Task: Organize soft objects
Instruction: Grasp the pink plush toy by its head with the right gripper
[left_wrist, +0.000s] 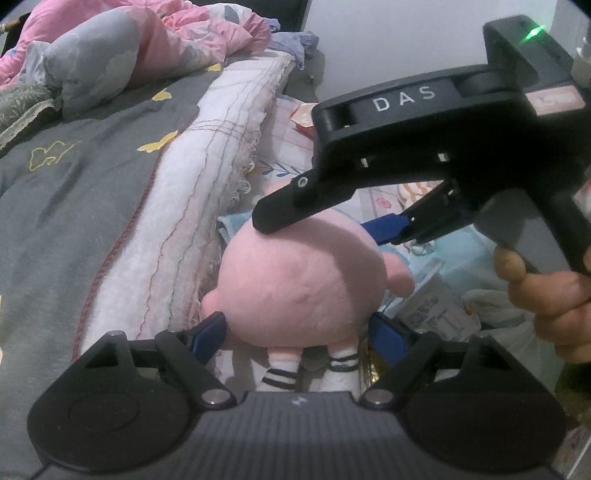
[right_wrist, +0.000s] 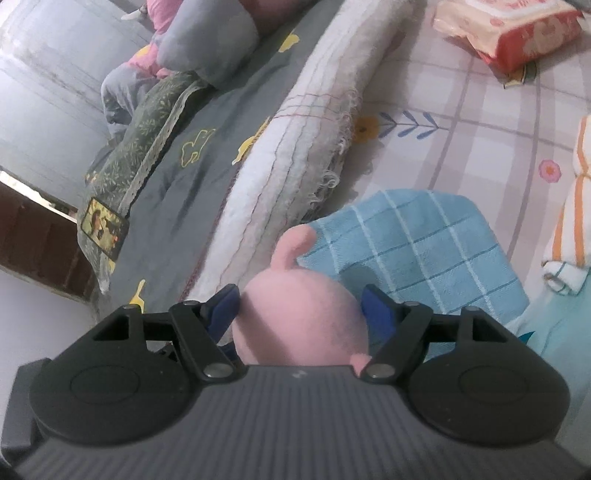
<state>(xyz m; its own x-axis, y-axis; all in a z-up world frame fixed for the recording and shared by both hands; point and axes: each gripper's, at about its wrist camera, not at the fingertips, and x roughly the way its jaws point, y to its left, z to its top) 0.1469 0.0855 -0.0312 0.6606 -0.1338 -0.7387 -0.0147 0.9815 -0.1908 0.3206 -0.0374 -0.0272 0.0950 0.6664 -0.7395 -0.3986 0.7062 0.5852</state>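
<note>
Both grippers are around the same pink plush toy (left_wrist: 295, 280). In the left wrist view, the left gripper (left_wrist: 295, 334) stands at the lower middle of the frame with its blue pads (left_wrist: 208, 332) on either side of the toy's round body. The left pad touches the plush, the right one is just beside it, and I cannot tell if they really press. Two white legs with dark stripes (left_wrist: 280, 373) hang down between the fingers.

The right gripper (left_wrist: 325, 225) comes in from the upper right of that frame, held by a hand (left_wrist: 546, 291). Its black finger (left_wrist: 280, 210) lies on the top of the toy and a blue pad (left_wrist: 384, 229) is behind it.

In the right wrist view, the right gripper (right_wrist: 301, 306) has its jaws apart, with the pink plush toy (right_wrist: 299, 325) between the blue pads (right_wrist: 373, 306), close to both. One pink ear (right_wrist: 291, 243) points up in the middle of the frame.

The toy is over a light blue checked towel (right_wrist: 424, 243) on the bed sheet with flowers (right_wrist: 480, 122). A rolled white blanket (right_wrist: 295, 147) runs along the left, beside a grey quilt (right_wrist: 184, 177). At the upper right lies a tissue pack (right_wrist: 517, 33), and at the right edge an orange striped cloth (right_wrist: 572, 206).
</note>
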